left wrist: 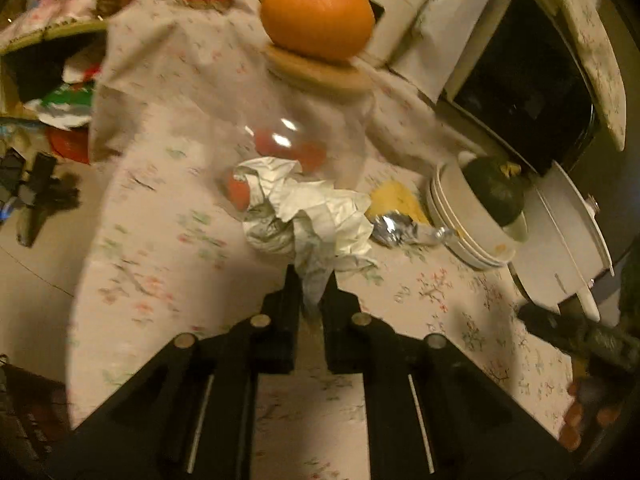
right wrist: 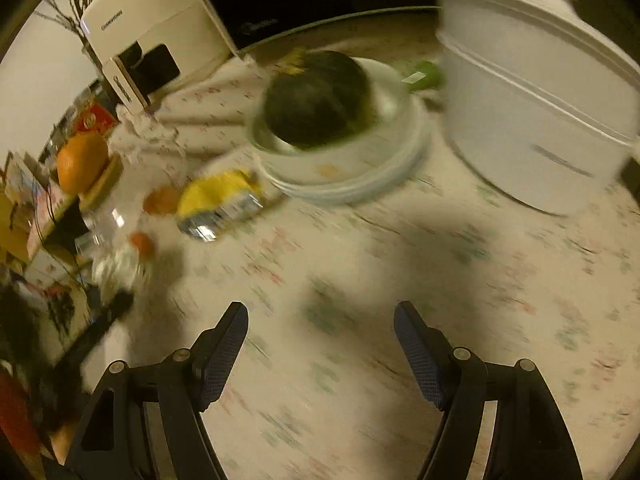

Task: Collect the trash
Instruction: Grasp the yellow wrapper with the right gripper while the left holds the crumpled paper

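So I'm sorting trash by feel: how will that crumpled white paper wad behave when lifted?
The crumpled paper looks light and floppy: the left gripper pinches only a trailing fold, so the bulk may sag. Its creases suggest it would crush rather than slip.

Item count, both views combined:

- Grippers: two, the left gripper [left wrist: 311, 280] and the right gripper [right wrist: 320, 316].
- Crumpled paper [left wrist: 308, 216]: one.
- Foil wrapper [left wrist: 394, 226], yellow and silver: one.
- Glass jar [left wrist: 296, 136]: one, with one cork lid [left wrist: 320, 74].
- Orange [left wrist: 318, 14] on the lid: one.
- Small red-orange fruits [left wrist: 310, 156] in the jar: at least three; the exact number cannot be told.
- Stacked plates [right wrist: 360, 188]: at least two; blur prevents a firm count.
- Dark green squash [right wrist: 316, 100]: one.
- White pot [right wrist: 532, 120]: one.
- White appliance [right wrist: 152, 32]: one.
- Green object [right wrist: 426, 76] behind the plates: one.
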`<state>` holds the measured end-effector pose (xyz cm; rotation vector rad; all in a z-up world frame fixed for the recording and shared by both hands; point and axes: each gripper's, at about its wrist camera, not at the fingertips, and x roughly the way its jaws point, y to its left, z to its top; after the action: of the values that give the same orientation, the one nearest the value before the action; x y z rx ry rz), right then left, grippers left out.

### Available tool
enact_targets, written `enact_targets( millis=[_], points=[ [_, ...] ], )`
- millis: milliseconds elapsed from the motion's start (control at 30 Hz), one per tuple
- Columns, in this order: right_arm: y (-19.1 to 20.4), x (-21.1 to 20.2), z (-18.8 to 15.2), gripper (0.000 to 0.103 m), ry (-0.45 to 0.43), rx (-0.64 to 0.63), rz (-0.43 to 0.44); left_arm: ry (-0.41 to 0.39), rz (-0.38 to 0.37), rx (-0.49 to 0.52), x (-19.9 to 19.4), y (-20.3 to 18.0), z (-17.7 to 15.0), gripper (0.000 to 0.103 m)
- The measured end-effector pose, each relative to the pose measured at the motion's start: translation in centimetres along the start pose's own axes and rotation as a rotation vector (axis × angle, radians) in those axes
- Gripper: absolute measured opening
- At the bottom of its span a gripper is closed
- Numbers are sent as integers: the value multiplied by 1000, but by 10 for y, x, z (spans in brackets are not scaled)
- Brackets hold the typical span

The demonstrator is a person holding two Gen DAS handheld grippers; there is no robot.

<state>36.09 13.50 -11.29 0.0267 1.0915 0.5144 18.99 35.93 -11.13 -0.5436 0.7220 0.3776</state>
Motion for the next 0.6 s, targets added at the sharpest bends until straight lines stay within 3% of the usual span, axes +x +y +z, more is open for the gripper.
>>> enact_targets(
  millis=[167,467,600],
  points=[
    [33,46,18,77,-42,91,74,-66,44,-46,-14,13,3,11],
    [51,95,28,65,-137,223,123,-58,29,-76,-6,13,4,11],
    [44,102,26,37,-170,278,131,-58,43,-80,-5,15,4,11]
  ],
)
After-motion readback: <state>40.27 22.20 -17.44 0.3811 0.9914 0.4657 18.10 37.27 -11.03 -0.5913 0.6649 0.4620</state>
